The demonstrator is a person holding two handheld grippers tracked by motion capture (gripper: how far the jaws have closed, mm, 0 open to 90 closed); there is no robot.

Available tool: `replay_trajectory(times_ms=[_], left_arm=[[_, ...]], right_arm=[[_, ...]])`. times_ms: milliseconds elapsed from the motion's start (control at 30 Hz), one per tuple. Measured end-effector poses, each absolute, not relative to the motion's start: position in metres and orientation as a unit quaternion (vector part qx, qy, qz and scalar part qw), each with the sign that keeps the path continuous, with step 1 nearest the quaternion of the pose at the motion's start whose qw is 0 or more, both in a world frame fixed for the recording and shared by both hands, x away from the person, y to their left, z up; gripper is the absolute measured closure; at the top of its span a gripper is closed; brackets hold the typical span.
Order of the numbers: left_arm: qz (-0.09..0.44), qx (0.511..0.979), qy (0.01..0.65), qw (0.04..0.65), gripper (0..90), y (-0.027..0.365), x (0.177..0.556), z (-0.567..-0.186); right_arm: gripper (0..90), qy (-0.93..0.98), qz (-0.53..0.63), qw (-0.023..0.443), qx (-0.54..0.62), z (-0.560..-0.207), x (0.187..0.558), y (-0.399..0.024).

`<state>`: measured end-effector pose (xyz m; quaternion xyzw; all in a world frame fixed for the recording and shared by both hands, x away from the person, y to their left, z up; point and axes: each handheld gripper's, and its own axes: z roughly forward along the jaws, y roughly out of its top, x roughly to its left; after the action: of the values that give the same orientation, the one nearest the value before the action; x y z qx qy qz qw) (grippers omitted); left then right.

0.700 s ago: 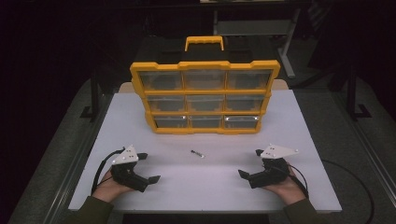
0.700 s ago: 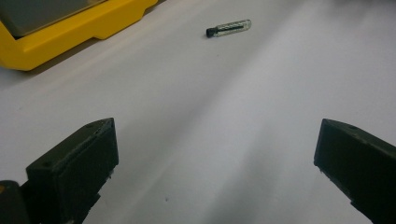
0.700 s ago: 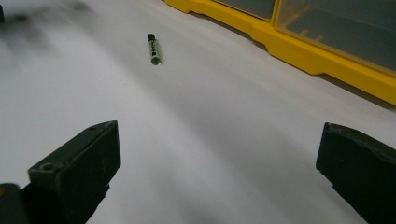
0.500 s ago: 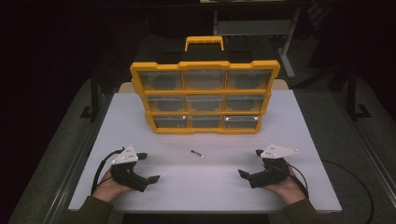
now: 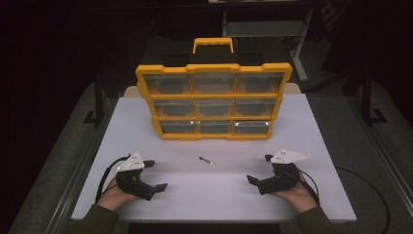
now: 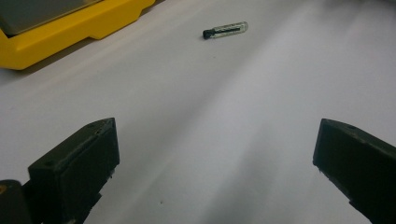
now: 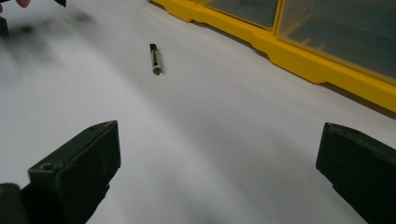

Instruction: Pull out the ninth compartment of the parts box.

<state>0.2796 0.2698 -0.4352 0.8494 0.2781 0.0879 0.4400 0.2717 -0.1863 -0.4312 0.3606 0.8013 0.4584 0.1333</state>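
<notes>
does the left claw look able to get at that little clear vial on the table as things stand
Probably yes. The left claw is open and empty, and the vial lies alone on bare white table ahead of it, clear of the yellow organizer. Nothing sits between them.

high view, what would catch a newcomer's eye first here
The yellow compartment organizer with clear lids and a carry handle stands tilted up at the far middle of the white table. In front of it a small clear vial with a black cap lies alone on the table. The left gripper and right gripper rest near the front edge on either side, jaws open, holding nothing.
</notes>
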Motion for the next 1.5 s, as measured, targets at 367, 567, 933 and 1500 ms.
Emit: replay_trajectory(times_ms=[367, 567, 933, 1500], left_arm=[[0.089, 0.849, 0.279, 0.439, 0.2, 0.269, 0.280, -0.436], [0.085, 0.850, 0.279, 0.439, 0.2, 0.268, 0.280, -0.437], [0.082, 0.852, 0.274, 0.439, 0.2, 0.268, 0.280, -0.437], [0.082, 0.851, 0.276, 0.439, 0.2, 0.267, 0.279, -0.439]], right_arm=[[0.0, 0.803, 0.460, 0.136, 0.354, -0.430, 0.278, -0.180], [0.0, 0.805, 0.460, 0.136, 0.350, -0.430, 0.284, -0.175], [0.0, 0.803, 0.465, 0.128, 0.349, -0.431, 0.291, -0.171], [0.0, 0.804, 0.464, 0.131, 0.348, -0.430, 0.299, -0.167]])
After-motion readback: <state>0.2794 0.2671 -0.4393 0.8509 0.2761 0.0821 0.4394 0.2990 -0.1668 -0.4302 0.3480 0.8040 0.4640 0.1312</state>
